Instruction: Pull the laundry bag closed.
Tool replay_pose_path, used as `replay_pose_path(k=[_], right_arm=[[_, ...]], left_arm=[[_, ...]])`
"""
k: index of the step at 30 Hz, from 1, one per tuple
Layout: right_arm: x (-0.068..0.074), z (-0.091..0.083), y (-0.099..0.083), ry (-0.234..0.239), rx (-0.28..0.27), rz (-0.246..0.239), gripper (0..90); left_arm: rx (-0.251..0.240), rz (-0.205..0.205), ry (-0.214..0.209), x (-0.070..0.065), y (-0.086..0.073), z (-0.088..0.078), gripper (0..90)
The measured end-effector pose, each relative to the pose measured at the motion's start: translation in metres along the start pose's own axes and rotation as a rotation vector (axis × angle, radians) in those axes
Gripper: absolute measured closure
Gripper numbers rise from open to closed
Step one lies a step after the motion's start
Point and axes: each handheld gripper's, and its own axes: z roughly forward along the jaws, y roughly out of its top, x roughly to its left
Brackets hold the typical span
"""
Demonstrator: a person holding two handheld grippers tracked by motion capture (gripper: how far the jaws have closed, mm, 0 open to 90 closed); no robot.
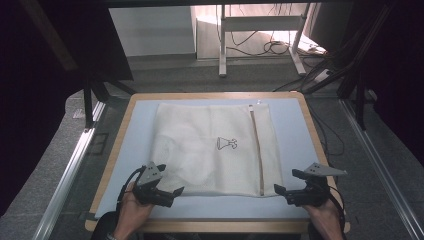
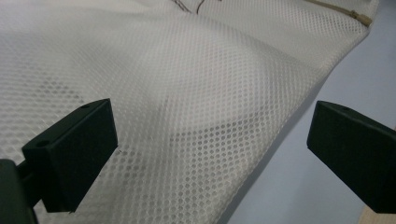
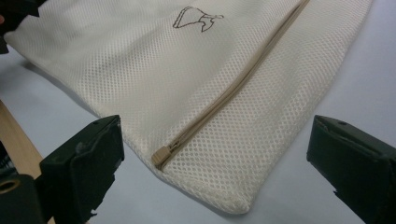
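The mesh bag (image 1: 215,150) lies flat in the middle of the table (image 1: 115,150), its zipper (image 1: 257,150) running along the right side and, as far as the right gripper view shows, zipped with the slider (image 3: 161,155) at the near end. A small printed logo (image 1: 226,143) sits near the bag's centre. Both grippers wait at the bag's near edge, one at each near corner: the left gripper (image 1: 167,192) hovers at the near left corner, its jaws wide apart with mesh showing between them in its own view but not pinched; the right gripper (image 1: 285,192) sits just off the near right corner, jaws likewise spread, the zipper end and the corner lying between them untouched. So nothing is grasped yet, and the bag looks undisturbed, smooth apart from a few soft wrinkles. By my reading the work is at its very start: the hands are lined up for a two-corner pickup, and everything is still left to do, namely closing on the corners, lifting, and then folding or moving the bag, whichever is meant. The thin mesh may need a low approach to catch.
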Motion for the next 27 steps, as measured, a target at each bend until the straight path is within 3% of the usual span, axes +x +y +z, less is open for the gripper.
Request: replay_pose_path(k=[3,9,14,27], right_arm=[[0.005,0.002,0.000,-0.019,0.016,-0.056,3.8],[0.015,0.003,0.000,-0.046,0.028,-0.148,2.5],[0.013,0.006,-0.001,-0.033,0.041,-0.141,1.8],[0.010,0.012,-0.003,-0.006,0.077,-0.124,0.8]], left_arm=[[-0.011,-0.001,0.013,-0.001,0.000,0.000,0.0],[-0.040,-0.025,-0.004,0.004,-0.002,0.000,0.0],[-0.041,-0.030,-0.007,0.004,-0.003,0.001,0.0],[0.004,0.008,0.020,-0.001,-0.002,0.004,0.0]])
